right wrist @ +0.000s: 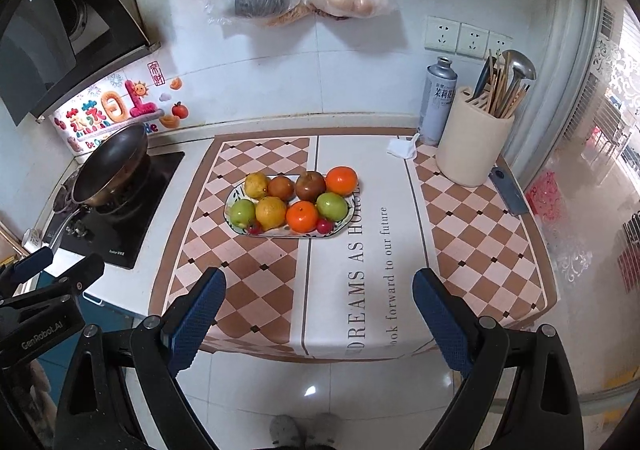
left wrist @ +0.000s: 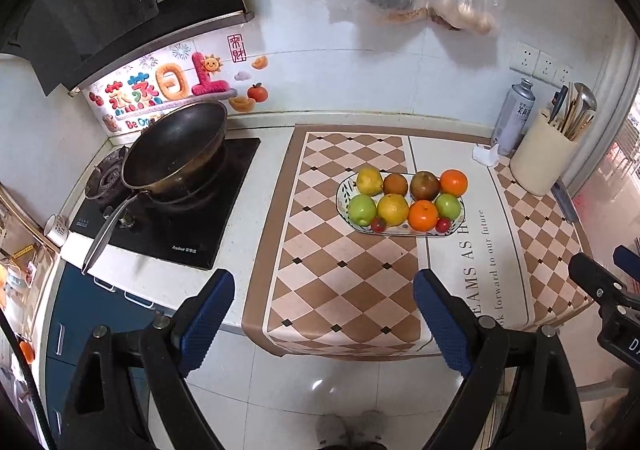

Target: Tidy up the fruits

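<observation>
An oval patterned ceramic plate (left wrist: 343, 197) sits on the checkered brown-and-cream mat (left wrist: 340, 274) covering the worktop (left wrist: 256, 185); it holds two rows of fruit, touching one another: a yellow lemon (left wrist: 369, 180), two brownish round fruits, an orange mandarin (left wrist: 453, 182) at the back; a green apple (left wrist: 362, 209), a second lemon, another mandarin and another green apple in front, with two small red cherry tomatoes (left wrist: 378, 224) at the near rim; the left tool (left wrist: 324, 290) hangs short of the worktop's near edge, jaws wide apart, holding nothing; the right tool (right wrist: 320, 288) likewise, wide open and empty; a black wok (left wrist: 176, 145) rests on the stove to the left.
</observation>
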Available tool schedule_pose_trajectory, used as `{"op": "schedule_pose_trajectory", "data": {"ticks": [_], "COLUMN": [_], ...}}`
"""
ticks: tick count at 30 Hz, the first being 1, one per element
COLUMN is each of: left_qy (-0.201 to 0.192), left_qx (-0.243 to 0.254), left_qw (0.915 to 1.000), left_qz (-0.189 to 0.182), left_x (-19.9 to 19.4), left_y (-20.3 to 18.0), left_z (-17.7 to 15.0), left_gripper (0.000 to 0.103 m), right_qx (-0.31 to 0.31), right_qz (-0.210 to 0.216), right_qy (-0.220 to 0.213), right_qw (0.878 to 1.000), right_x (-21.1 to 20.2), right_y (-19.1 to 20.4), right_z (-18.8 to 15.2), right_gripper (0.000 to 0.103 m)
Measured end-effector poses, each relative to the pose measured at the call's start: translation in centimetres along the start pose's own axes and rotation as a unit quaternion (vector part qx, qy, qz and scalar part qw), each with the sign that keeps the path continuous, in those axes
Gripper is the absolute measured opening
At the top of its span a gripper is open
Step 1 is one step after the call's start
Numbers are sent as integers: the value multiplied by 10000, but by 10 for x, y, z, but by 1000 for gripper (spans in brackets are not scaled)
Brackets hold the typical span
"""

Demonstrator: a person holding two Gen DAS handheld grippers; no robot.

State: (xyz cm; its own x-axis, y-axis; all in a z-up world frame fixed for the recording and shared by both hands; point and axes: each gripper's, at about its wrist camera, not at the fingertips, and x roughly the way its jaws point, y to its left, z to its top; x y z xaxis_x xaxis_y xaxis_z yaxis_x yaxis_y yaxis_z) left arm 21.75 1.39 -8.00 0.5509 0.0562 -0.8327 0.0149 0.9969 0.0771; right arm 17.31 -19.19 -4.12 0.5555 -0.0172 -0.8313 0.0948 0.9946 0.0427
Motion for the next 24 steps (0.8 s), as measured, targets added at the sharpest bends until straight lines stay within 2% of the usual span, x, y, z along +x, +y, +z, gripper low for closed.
{"op": "schedule_pose_trajectory", "data": {"ticks": [8, 11, 24], "left_qy": [8, -2, -123], "left_qx": [8, -26, 18], "left_qw": [10000, 10000, 9999], "left_qz": [-43, -84, -68], "left_x": [1, 3, 1], "left_y": [0, 0, -5], "left_z": [0, 0, 5], "left_gripper": [92, 103, 103], "right_qx": [9, -2, 1], "right_qz": [98, 84, 97], "right_qy": [-42, -34, -47], "right_qw": [9999, 10000, 9999], "right_x": [-1, -1, 0], "right_y": [-3, -4, -3], "right_z": [1, 0, 1], "right_gripper": [97, 97, 97]}}
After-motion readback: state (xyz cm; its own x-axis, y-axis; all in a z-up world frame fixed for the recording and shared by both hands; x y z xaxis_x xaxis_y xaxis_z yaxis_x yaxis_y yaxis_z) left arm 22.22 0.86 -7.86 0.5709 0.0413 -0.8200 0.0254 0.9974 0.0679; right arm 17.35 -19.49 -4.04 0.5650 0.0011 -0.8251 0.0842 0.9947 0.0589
